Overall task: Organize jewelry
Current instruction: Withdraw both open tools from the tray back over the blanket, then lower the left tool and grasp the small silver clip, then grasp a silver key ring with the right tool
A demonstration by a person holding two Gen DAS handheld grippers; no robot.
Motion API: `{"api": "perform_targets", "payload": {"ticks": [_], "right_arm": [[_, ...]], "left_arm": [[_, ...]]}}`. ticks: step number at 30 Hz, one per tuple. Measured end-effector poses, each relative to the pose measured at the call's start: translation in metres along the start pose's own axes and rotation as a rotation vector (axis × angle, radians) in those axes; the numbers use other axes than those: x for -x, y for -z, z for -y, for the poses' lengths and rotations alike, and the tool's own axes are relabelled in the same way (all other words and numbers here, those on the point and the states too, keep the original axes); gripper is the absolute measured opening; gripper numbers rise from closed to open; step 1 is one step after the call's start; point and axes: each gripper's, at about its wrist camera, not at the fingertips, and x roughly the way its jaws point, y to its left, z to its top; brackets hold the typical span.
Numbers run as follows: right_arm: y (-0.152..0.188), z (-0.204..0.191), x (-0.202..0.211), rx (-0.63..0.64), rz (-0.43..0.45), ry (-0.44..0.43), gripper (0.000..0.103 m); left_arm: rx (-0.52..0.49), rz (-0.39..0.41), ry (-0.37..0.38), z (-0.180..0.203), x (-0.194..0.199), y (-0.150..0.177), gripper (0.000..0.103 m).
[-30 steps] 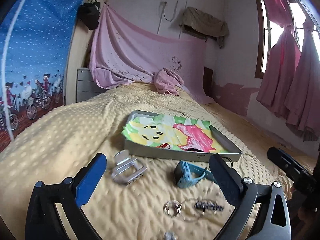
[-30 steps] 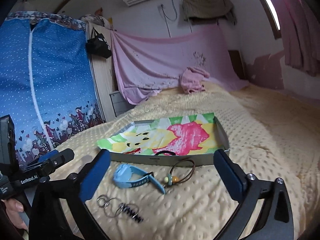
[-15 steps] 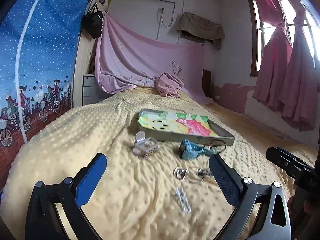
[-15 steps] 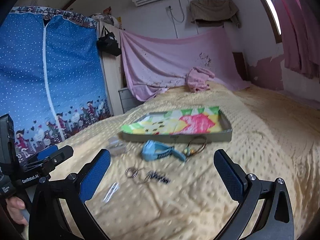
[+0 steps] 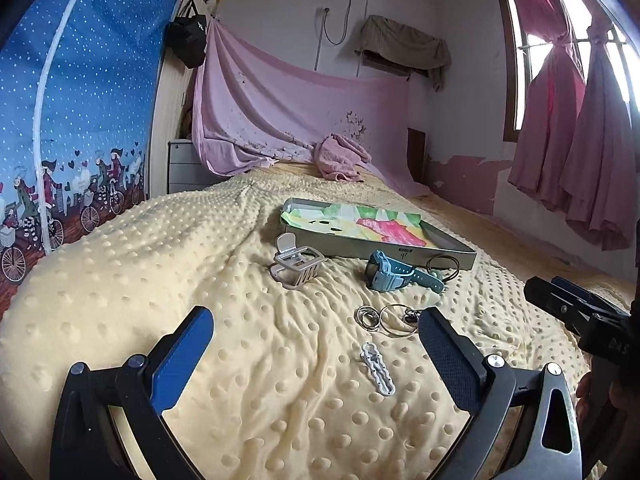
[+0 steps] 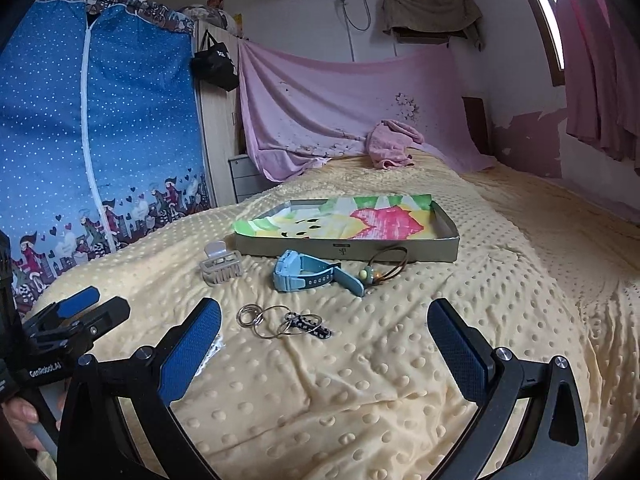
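A shallow grey box (image 5: pixel 384 246) (image 6: pixel 400 246) lined with bright cartoon paper lies on the yellow dotted blanket. In front of it lie a clear hair claw clip (image 5: pixel 298 266) (image 6: pixel 221 265), a blue watch (image 5: pixel 394 272) (image 6: pixel 310 272), a brown cord loop with a green bead (image 5: pixel 443 266) (image 6: pixel 386 266), metal rings with a dark charm (image 5: pixel 386 318) (image 6: pixel 280 322) and a white hair clip (image 5: pixel 378 368). My left gripper (image 5: pixel 316 338) and right gripper (image 6: pixel 326 328) are both open and empty, held above the blanket short of the items.
A pink towel (image 5: pixel 340 158) lies at the bed's far end under a hung pink sheet. A blue fabric wardrobe (image 6: pixel 96 128) stands at the left and pink curtains (image 5: pixel 580 140) at the right. The left gripper also shows in the right wrist view (image 6: pixel 72 320).
Both grippers have pulled back and up from the items, so the box and jewelry look farther away. The white hair clip has come into the left wrist view.
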Motion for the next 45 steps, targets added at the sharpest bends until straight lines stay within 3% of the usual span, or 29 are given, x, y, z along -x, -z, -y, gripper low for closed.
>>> {"api": "perform_targets", "payload": {"ticks": [5,9,14,16,17,18,24,30,34,36,45], "right_arm": [[-0.003,0.005,-0.010,0.013,0.000,-0.003,0.102],[-0.006,0.008,-0.025,0.034,-0.030,-0.023,0.102],[-0.002,0.011,-0.047,0.020,-0.108,-0.092,0.099],[0.001,0.011,-0.055,0.015,-0.138,-0.115,0.085],[0.003,0.011,-0.059,0.014,-0.154,-0.125,0.069],[0.004,0.010,-0.064,0.015,-0.172,-0.131,0.063],[0.014,0.001,-0.088,0.033,-0.257,-0.142,0.046],[0.018,-0.004,-0.102,0.034,-0.295,-0.165,0.039],[0.020,-0.009,-0.110,0.043,-0.320,-0.188,0.038],[0.021,-0.014,-0.113,0.055,-0.335,-0.201,0.032],[0.027,-0.028,-0.130,0.055,-0.450,-0.237,0.032]], "left_arm": [[-0.009,-0.030,0.031,0.002,-0.011,0.000,0.103],[-0.015,-0.072,0.103,0.005,-0.022,0.004,0.101],[-0.039,-0.138,0.186,0.013,-0.035,0.010,0.074],[-0.044,-0.173,0.219,0.016,-0.041,0.013,0.063],[-0.046,-0.186,0.230,0.017,-0.044,0.014,0.061],[-0.047,-0.200,0.240,0.019,-0.046,0.015,0.056],[-0.014,-0.306,0.294,0.018,-0.066,0.021,0.037],[0.022,-0.396,0.289,0.015,-0.083,0.028,0.012],[0.098,-0.404,0.270,0.003,-0.089,0.030,0.010],[0.128,-0.395,0.260,-0.003,-0.088,0.031,0.010],[0.187,-0.369,0.215,-0.016,-0.086,0.033,0.009]]}}
